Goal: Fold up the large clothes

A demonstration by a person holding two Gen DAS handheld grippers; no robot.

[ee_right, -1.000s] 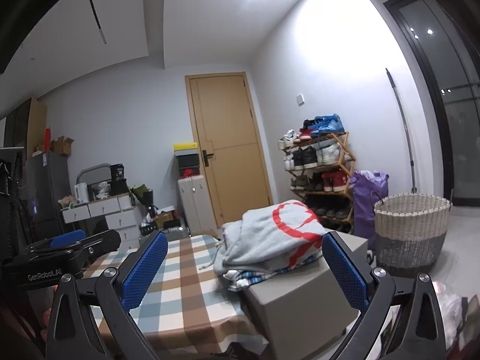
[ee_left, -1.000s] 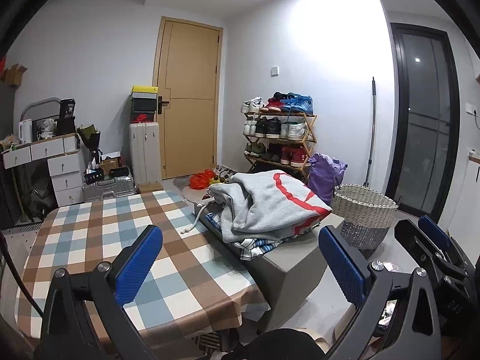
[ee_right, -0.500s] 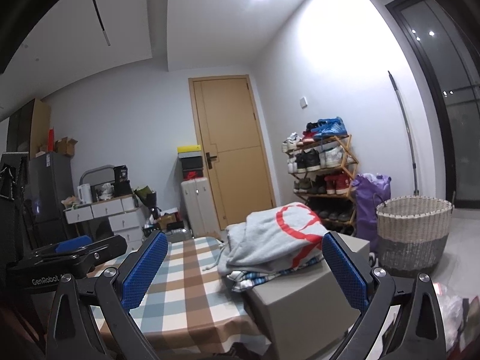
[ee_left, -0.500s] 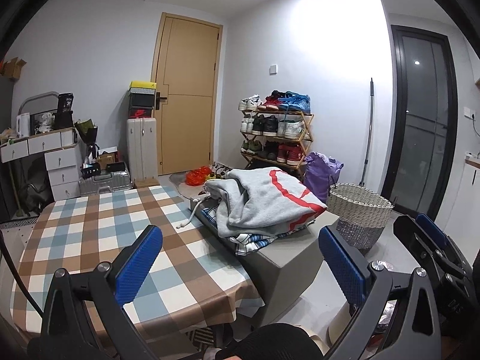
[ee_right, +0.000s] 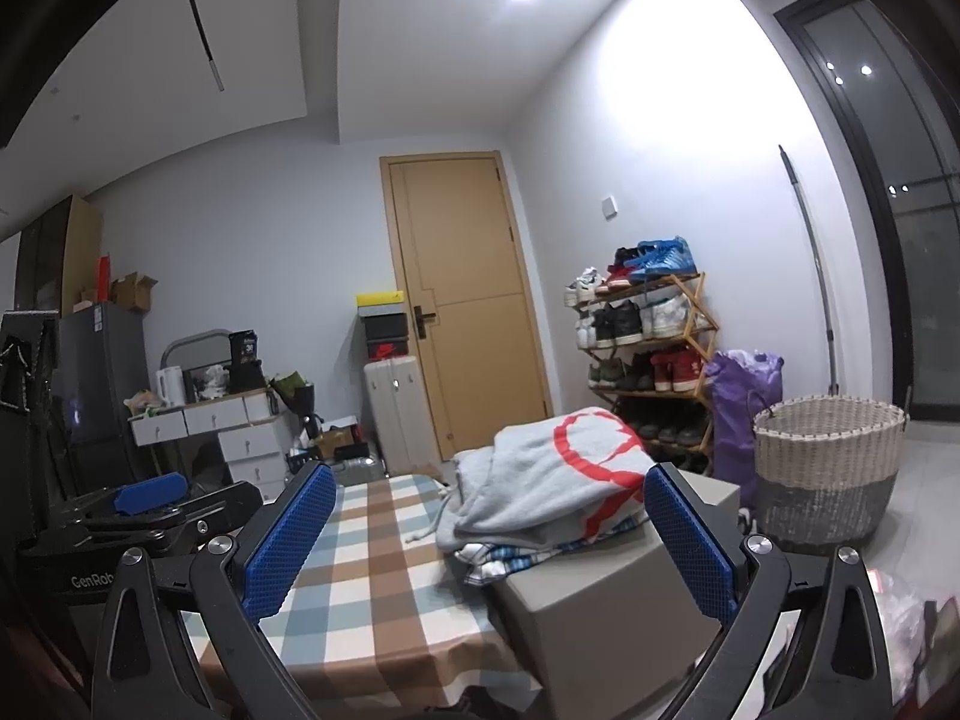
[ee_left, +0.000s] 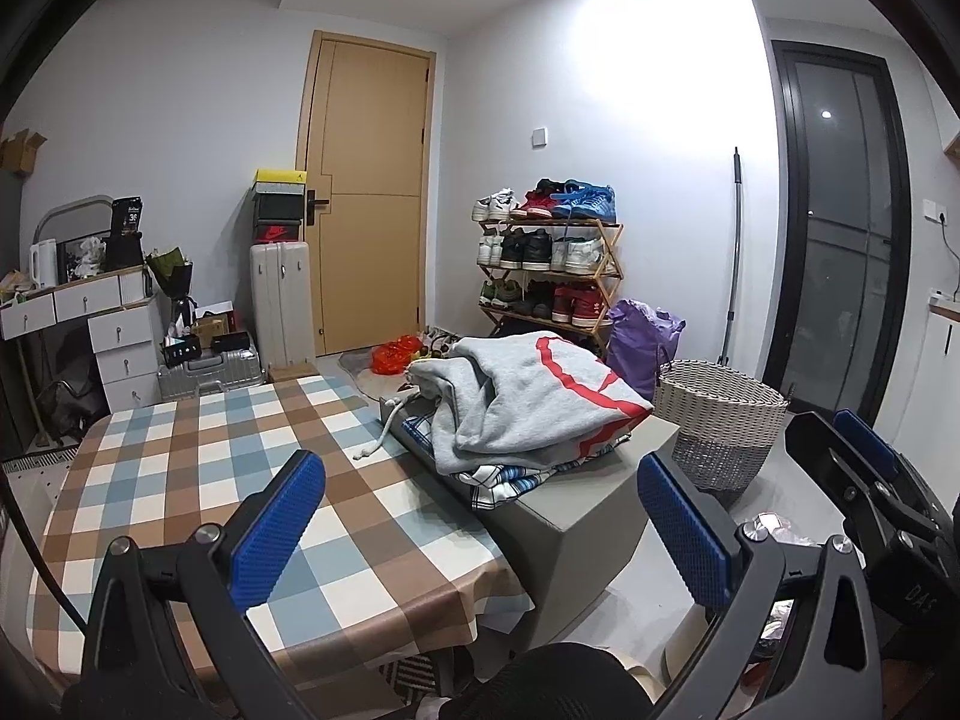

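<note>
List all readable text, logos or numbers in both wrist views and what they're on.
"GenRob", cut off: left gripper body, right wrist view.
"36": black box on the drawers.
"DAS", faint: right gripper body, left wrist view.
Swoosh logo: red shoebox.
Other labels too small to read.

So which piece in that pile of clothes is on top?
The grey sweatshirt with the red print; it lies over a blue-and-white checked garment, only the edges of which show beneath it.
</note>
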